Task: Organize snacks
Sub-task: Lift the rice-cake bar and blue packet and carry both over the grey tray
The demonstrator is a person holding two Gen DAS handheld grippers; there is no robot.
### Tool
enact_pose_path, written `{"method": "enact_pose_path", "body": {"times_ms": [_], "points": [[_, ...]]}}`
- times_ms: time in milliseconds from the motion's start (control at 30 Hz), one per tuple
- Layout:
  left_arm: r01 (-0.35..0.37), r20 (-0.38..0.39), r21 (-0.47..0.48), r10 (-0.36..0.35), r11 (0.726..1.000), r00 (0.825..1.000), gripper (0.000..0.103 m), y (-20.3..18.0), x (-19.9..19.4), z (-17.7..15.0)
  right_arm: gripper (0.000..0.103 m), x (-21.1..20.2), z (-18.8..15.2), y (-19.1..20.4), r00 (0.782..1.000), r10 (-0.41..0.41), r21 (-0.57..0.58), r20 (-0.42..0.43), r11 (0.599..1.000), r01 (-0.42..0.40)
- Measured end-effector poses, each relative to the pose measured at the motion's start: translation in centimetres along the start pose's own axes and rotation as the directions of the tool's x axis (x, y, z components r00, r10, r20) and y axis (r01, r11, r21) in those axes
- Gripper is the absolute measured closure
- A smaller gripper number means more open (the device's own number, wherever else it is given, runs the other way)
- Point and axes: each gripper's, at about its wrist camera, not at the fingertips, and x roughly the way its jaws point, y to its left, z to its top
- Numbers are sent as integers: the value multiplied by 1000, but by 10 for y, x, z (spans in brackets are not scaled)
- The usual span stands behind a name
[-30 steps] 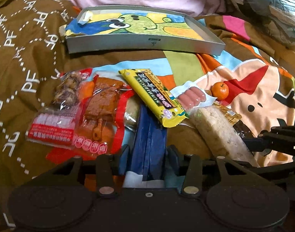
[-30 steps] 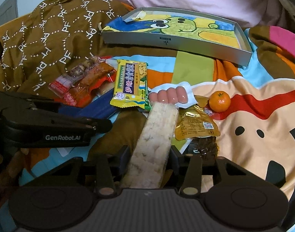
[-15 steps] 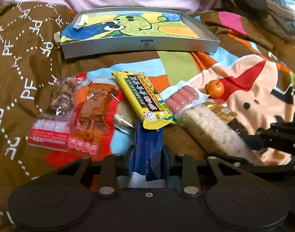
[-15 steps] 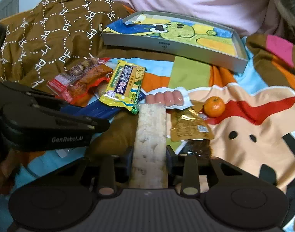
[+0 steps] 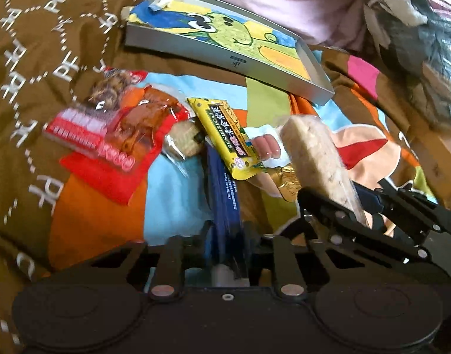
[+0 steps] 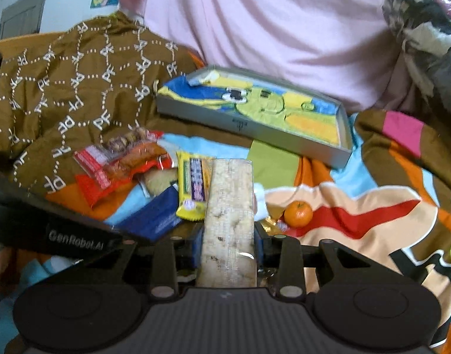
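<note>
My left gripper point(image 5: 227, 236) is shut on a dark blue packet point(image 5: 224, 194), whose far end lies under the yellow snack bar point(image 5: 222, 135). My right gripper point(image 6: 228, 247) is shut on a long pale cereal bar point(image 6: 230, 203), held up off the bedspread and pointing at the tray point(image 6: 249, 126). The left wrist view shows that bar point(image 5: 311, 153) raised in the right gripper point(image 5: 358, 221) at the right. The left gripper's body point(image 6: 63, 233) crosses the right wrist view's left side, with the blue packet point(image 6: 154, 218) beside it.
Red packets point(image 5: 113, 135), a round biscuit point(image 5: 185, 138), a pink sausage pack point(image 5: 266, 147) and a gold packet point(image 5: 287, 183) lie in the pile. A tangerine point(image 6: 297, 214) sits to the right. The grey tray point(image 5: 231, 62) with a cartoon lining stands behind, before pink cloth.
The left jaws closed onto the blue packet and the right jaws onto the cereal bar. Both grippers rose, the bar came up off the pile, and the left view rolled.
</note>
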Motion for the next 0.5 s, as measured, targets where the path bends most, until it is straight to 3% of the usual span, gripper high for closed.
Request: {"method": "enact_pose_path", "body": {"times_ms": [267,500], "points": [[-15,-19,-41,14,999,1000,91,1,-2,-5,66,-9,2,-8,999,-1,29,33,1000,1],[-21,-11,10,21,1000,1000,89,-8,4,-4,66,-12,2,-7,999,-5,25,42,1000,4]]}}
